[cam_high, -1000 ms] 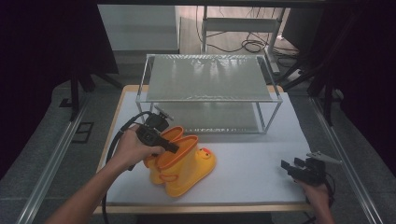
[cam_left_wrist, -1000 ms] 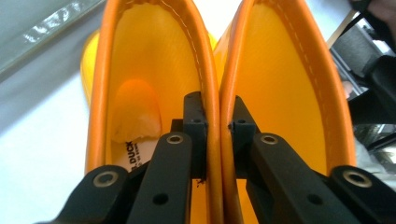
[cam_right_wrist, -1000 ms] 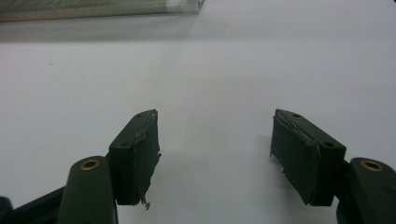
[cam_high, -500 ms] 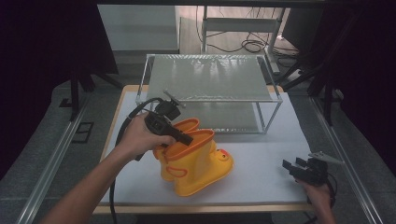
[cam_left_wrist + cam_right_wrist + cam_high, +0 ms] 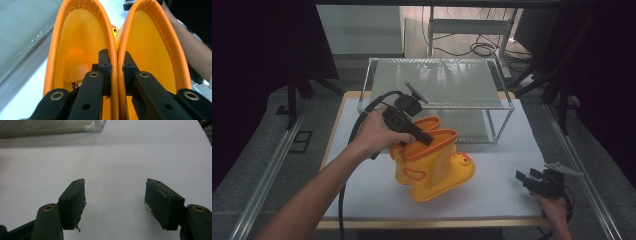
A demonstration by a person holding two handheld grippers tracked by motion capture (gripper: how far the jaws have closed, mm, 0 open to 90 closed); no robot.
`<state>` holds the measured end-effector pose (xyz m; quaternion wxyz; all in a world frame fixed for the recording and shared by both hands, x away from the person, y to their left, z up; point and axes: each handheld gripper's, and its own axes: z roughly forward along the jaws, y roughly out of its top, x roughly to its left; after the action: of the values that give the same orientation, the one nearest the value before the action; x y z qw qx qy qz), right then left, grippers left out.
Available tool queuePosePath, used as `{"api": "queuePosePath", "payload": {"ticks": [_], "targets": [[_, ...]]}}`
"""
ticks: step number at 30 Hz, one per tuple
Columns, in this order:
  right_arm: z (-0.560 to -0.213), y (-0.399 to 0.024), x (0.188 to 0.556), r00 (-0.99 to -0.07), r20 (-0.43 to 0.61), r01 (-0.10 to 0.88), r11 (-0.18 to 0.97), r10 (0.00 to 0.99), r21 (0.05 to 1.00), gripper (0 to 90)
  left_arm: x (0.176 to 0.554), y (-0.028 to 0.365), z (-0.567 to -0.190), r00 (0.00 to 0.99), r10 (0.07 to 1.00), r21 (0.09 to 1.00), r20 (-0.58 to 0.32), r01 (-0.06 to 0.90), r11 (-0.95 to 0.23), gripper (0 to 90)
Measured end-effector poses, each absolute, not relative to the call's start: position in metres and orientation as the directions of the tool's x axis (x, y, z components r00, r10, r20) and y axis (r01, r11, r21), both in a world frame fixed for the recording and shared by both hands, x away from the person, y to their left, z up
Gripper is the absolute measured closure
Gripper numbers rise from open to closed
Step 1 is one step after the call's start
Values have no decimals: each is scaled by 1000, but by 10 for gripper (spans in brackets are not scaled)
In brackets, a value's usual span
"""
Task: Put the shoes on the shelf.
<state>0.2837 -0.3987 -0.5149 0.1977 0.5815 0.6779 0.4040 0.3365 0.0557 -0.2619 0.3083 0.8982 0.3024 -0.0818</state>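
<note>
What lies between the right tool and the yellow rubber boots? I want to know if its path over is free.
Only bare white table top lies between the right tool and the yellow rubber boots, as the high view shows.

boots' (image 5: 82, 50) toes cut off, label print partly hidden

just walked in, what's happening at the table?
A person works two handheld grippers. The left gripper is clamped on the touching inner rims of a pair of yellow rain boots, one jaw inside each boot, and holds the pair just in front of the two-tier wire rack. The right gripper rests at the table's near right corner, jaws open on nothing.
</note>
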Motion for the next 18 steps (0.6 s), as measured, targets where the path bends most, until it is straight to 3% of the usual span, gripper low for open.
{"api": "queuePosePath", "payload": {"ticks": [18], "targets": [[-516, -401, 284, -239, 209, 631, -12, 948, 776, 327, 349, 50, -213, 829, 454, 573, -326, 555, -603, 820]]}}
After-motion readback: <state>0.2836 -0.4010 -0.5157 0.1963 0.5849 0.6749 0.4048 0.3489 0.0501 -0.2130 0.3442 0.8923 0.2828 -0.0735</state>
